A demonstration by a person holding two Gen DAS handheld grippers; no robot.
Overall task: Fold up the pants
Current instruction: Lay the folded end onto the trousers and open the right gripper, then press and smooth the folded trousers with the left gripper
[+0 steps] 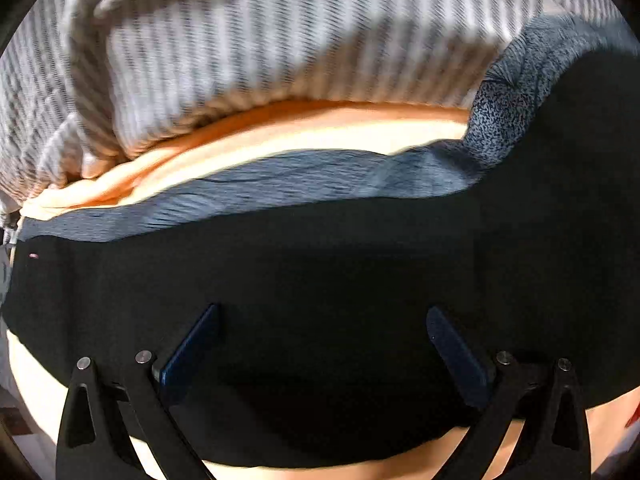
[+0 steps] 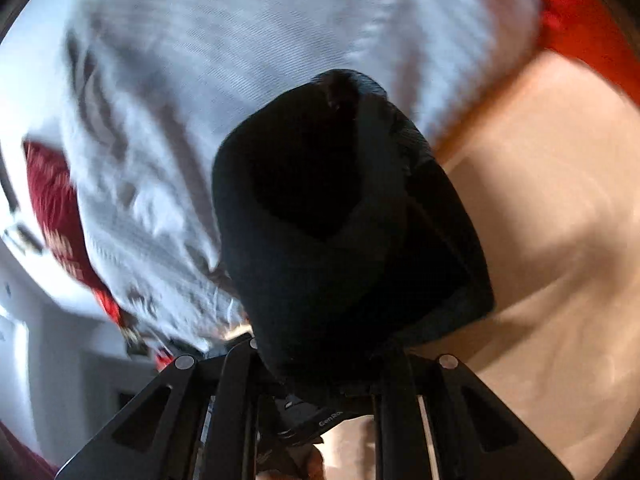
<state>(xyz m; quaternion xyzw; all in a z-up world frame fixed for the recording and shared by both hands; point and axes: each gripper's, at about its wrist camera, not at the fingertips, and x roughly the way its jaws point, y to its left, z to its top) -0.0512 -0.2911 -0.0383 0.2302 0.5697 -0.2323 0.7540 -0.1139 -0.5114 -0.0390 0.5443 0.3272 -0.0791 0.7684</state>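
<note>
Two grippers: both in view, one per wrist camera, each over the same bed.
Left gripper [image 1: 322,320]: jaws stood wide apart, pointing steeply down; nothing lay between the blue fingers [image 1: 192,354], which hung over dark cloth without pinching it.
Right gripper [image 2: 316,364]: jaws were drawn close together on a bunched fold of cloth; the fingertips themselves were hidden under that fold, so the grip was read from the cloth rising straight out of the jaws.
Pants [image 1: 320,280]: black; in the left view they lay spread flat across the lower half of the picture, their far edge running along a grey band.
Pants, right view [image 2: 332,216]: a thick, rounded bundle stood up from the right jaws, lifted clear of the bedding behind it.
Grey speckled cloth [image 1: 508,96]: lay just beyond the pants, touching their far edge and curving up on the right.
Peach sheet [image 1: 280,128]: showed as a strip between the grey cloth and the striped cover, and again under the near edge of the pants.
Striped cover [image 1: 280,48]: grey and white, heaped beyond the peach strip.
White bedding [image 2: 248,32]: rumpled, behind the bundle; blurred.
Red cloth [image 2: 56,196]: at the left edge of the right view; detail too blurred to tell.
</note>
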